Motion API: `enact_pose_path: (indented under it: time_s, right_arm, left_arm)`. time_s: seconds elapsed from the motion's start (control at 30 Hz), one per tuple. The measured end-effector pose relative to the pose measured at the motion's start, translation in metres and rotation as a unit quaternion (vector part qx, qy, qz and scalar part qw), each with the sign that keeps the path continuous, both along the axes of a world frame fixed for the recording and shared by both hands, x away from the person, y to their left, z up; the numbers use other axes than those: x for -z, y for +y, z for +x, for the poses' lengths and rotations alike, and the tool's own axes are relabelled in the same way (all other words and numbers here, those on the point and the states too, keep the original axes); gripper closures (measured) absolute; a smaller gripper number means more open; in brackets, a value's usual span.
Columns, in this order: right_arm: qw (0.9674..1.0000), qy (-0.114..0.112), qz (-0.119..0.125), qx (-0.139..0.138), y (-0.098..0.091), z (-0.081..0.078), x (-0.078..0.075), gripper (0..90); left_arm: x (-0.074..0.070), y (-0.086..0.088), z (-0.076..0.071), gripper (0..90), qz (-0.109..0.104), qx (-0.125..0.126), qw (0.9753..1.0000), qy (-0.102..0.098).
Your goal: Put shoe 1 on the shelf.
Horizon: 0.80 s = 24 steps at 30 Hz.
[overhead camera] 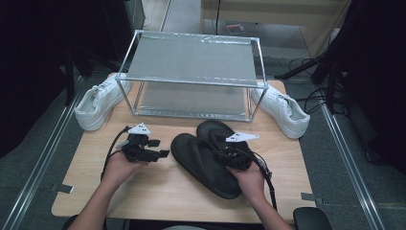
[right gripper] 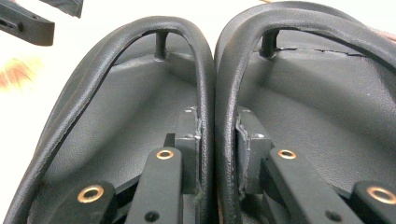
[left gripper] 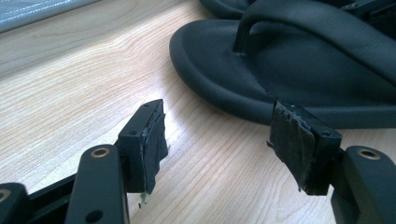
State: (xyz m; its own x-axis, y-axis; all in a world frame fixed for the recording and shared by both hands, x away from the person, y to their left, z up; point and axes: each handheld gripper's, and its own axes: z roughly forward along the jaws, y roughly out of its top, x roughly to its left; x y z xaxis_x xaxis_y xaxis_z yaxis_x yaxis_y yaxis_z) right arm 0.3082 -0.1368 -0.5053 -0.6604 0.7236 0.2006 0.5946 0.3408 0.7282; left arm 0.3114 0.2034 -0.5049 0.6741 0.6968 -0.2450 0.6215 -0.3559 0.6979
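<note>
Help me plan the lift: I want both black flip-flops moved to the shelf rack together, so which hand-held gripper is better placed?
The right hand-held gripper: its jaws pinch the two adjoining straps of the black flip-flops together. The left hand-held gripper stands open beside them over bare table, holding nothing.

Right claw (overhead camera: 225,152) sits on two black sandals (overhead camera: 203,165) before a metal rack (overhead camera: 191,76).

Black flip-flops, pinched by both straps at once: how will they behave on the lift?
The right gripper clamps the adjoining straps of both flip-flops. They look like soft foam, so probably light. The thin straps likely flex, letting the soles sag and swing.
</note>
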Motion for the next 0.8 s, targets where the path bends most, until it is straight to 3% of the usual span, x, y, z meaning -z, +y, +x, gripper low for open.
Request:
enact_pose_path:
  time_s: [0.37, 0.8]
  right_arm:
    - [0.9999, -0.012, 0.008, 0.002, -0.003, 0.005, -0.008, 75.0]
    - [0.9994, -0.030, 0.006, -0.017, 0.009, 0.022, -0.017, 75.0]
  left_arm:
    - [0.002, 0.004, -0.006, 35.9, 0.011, -0.005, 0.9999, 0.002]
    - [0.006, 0.016, -0.021, 35.8, 0.018, -0.023, 0.9996, 0.005]
